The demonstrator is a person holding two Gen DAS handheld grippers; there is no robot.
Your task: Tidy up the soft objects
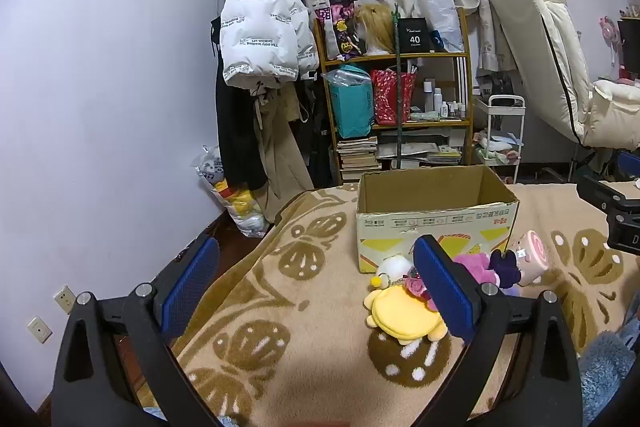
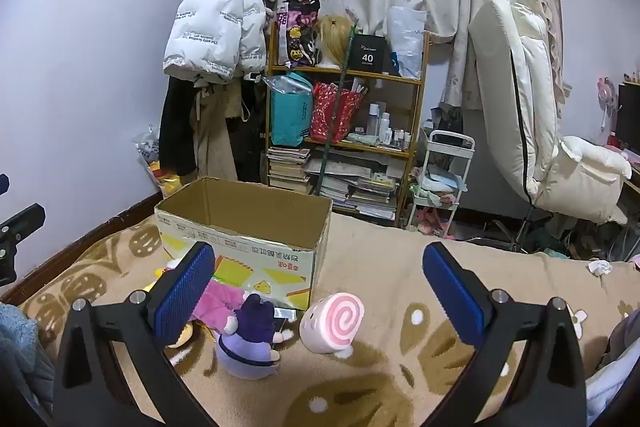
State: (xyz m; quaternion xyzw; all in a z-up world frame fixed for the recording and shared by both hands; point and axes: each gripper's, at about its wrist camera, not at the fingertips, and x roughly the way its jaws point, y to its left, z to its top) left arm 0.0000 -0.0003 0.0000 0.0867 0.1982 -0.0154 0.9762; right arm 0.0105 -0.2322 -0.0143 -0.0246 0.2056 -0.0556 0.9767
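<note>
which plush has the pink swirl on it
The pink swirl plush, rightmost of the toys before the box; the purple one beside it has no swirl.

blanket point(image 2: 380, 267): beige, brown butterfly print, white dots
box point(image 2: 240, 223): tan cardboard, yellow panels, red lettering
swirl plush point(image 2: 334, 321): pink-and-white spiral
doll point(image 2: 250, 331): purple
flat plush point(image 1: 404, 315): yellow
pads point(image 2: 182, 295): blue

R gripper point(image 2: 318, 283) wide open, nothing btwn. Pink swirl plush point(image 2: 334, 323) + purple plush point(image 2: 250, 341) on blanket point(image 2: 380, 279), just in front of cardboard box point(image 2: 240, 227).
</note>
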